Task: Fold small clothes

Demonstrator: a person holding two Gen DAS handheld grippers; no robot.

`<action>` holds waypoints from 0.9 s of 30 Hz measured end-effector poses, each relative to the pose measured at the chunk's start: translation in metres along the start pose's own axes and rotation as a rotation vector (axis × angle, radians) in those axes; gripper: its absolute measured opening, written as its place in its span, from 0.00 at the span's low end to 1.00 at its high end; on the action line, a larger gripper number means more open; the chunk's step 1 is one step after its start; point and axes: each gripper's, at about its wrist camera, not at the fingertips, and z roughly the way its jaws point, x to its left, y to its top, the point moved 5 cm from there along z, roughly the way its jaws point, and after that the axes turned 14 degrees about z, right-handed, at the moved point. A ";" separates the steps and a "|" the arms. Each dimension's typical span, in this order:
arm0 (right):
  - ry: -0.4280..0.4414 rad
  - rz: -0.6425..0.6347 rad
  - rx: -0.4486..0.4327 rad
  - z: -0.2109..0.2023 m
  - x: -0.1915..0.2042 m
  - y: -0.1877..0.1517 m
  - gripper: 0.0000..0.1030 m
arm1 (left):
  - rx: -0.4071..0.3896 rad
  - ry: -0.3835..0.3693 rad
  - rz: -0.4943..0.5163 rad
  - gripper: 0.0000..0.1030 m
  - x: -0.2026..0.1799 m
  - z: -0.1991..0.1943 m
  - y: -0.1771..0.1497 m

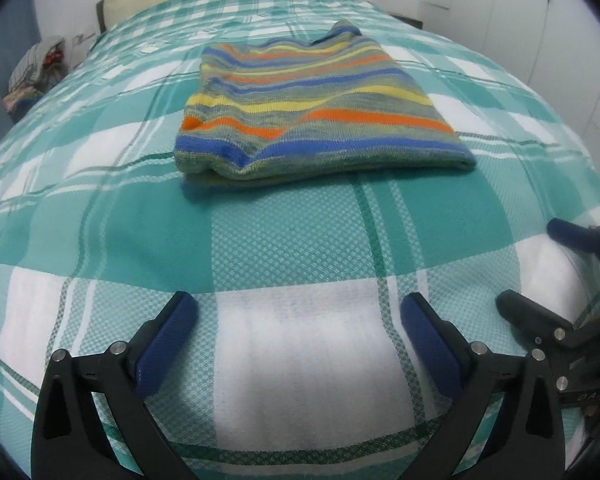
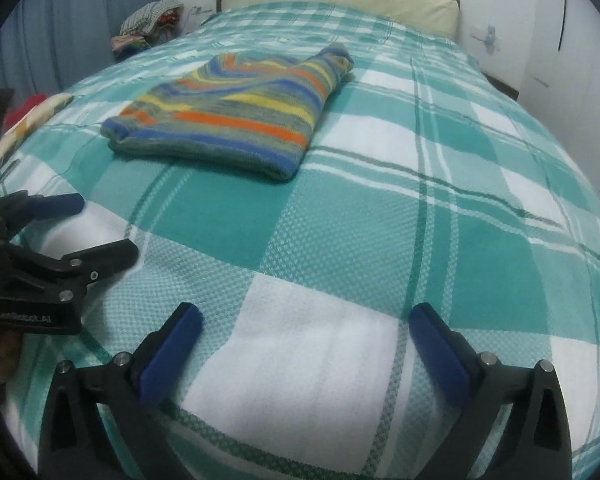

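Left wrist view: your left gripper (image 1: 300, 312) sits bottom centre, jaws spread wide, empty, above the teal-and-white checked bedspread (image 1: 284, 232). The folded multicolour striped knit garment (image 1: 312, 108) lies upper centre.

Right wrist view: your right gripper (image 2: 306, 322) is likewise spread and empty; the garment (image 2: 236, 108) lies upper left.

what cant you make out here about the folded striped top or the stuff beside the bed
- Striped top: inner folded layers, covered by its upper layer, both views.
- Clothes pile beside bed: items too small, blurred, left wrist view.
- Right claw: body cut off by frame edge, left wrist view.
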 end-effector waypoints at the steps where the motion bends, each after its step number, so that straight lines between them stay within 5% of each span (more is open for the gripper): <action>1: -0.001 0.000 0.002 0.000 0.000 -0.001 1.00 | 0.002 0.001 0.001 0.99 0.000 0.000 0.000; 27: -0.031 -0.023 0.001 0.003 0.005 -0.005 1.00 | 0.023 0.020 0.018 0.99 -0.006 0.003 -0.002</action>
